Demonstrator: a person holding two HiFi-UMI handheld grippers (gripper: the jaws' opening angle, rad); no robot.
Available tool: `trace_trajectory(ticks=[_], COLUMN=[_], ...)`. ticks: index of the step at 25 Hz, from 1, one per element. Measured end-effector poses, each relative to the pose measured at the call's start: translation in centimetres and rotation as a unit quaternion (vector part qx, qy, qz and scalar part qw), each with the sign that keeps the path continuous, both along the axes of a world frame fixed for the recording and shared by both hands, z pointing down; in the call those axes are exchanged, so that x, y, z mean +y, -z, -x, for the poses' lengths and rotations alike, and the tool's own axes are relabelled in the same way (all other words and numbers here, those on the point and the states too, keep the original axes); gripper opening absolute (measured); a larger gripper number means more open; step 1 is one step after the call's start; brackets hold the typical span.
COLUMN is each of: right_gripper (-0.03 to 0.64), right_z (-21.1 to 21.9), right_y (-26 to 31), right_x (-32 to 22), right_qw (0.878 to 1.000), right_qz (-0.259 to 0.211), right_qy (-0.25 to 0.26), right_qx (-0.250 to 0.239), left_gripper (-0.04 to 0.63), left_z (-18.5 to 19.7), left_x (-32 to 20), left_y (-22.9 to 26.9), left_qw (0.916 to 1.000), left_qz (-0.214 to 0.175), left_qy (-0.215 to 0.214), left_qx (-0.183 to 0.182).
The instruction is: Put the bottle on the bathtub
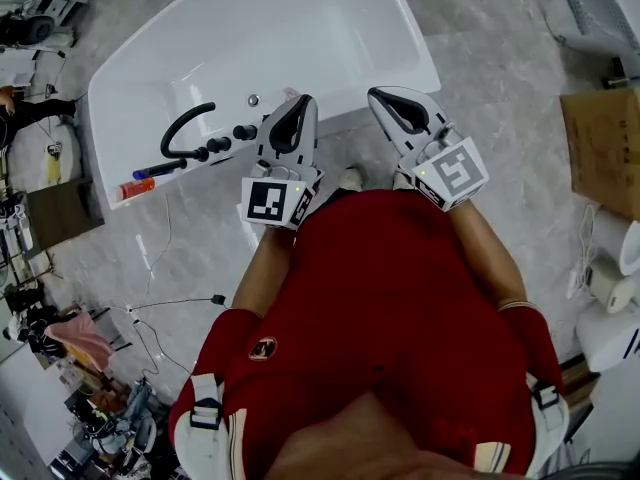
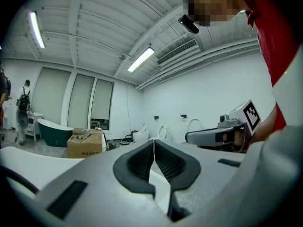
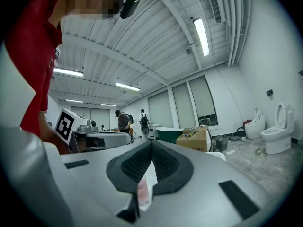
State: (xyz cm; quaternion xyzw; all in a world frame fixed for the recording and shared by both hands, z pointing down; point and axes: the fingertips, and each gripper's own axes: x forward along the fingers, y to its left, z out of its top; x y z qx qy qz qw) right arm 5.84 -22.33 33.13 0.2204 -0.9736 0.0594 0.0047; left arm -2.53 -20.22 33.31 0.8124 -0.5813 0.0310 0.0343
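Note:
In the head view the white bathtub (image 1: 330, 28) lies ahead of me, with a black faucet (image 1: 188, 128) on its near rim. A slim bottle (image 1: 138, 183) with a red-orange end lies on the rim's left corner, well left of both grippers. My left gripper (image 1: 297, 101) is shut and empty, its tips over the tub's near edge. My right gripper (image 1: 383, 96) is shut beside it. Both are held close to my body. In the right gripper view a pink labelled strip (image 3: 142, 193) shows low in the gap behind the closed jaws; I cannot tell what it is.
A cardboard box (image 1: 605, 148) and white fixtures stand on the floor at the right. Cables and clutter lie at the left (image 1: 60, 328). The gripper views show a showroom with a green tub (image 2: 52, 129), a box (image 2: 85, 144), a toilet (image 3: 277, 134) and people far off.

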Motion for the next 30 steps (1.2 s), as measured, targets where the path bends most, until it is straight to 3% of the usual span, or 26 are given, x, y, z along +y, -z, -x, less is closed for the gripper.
trace_trajectory(ticks=[13,30], right_gripper=[-0.002,-0.002], right_z=[0.2,0.3], right_y=[0.4,-0.1], right_x=[1.2,1.8], right_qw=[1.0,1.0], right_qz=[-0.013,-0.009], right_qy=[0.003,0.005], right_qx=[-0.001,0.002], left_gripper=[0.006,0.006], left_z=[-0.3,1.2], left_x=[1.3,3.0], left_y=[0.6,-0.9], left_qw=[0.9999,0.9996], left_qz=[-0.009,0.004], left_qy=[-0.01,0.024], left_qx=[0.004,0.014])
